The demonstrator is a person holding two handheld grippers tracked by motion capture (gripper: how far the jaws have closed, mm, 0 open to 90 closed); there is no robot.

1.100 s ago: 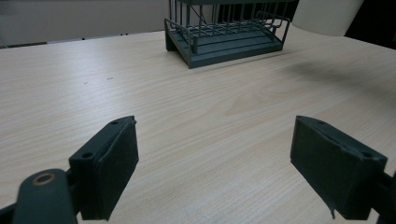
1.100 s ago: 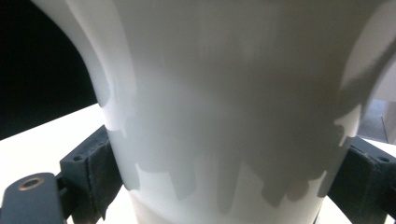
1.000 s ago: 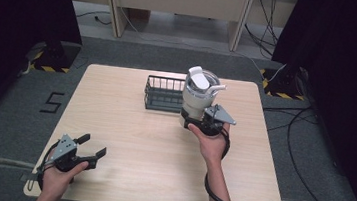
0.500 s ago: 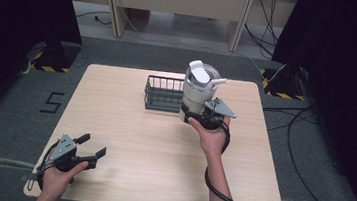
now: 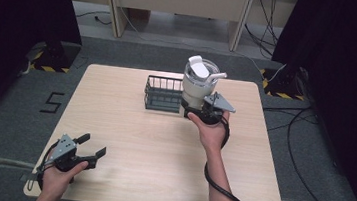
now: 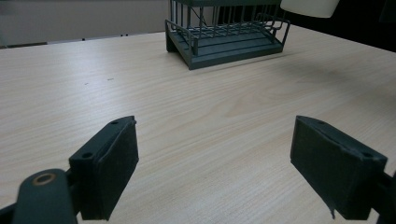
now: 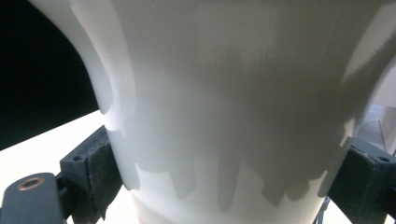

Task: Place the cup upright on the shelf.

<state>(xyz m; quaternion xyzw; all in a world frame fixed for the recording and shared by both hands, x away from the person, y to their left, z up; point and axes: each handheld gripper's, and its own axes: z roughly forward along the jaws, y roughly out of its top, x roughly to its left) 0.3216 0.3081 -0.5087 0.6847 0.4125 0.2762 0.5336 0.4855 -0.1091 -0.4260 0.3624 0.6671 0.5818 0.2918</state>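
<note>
So the right hand [image 5: 211,131] is reaching forward over the table [image 5: 161,149], forearm stretched out from the bottom edge, with the right gripper [image 5: 200,110] clamping its jaws on the lower body of a white tumbler [image 5: 197,82]. The tumbler is standing upright just beside the dark wire basket [image 5: 163,93], near the far edge. The left hand [image 5: 58,176] is sitting low at the near left corner, and the left gripper [image 6: 215,154] is holding its jaws wide with nothing between them, pointing toward the basket.
</note>
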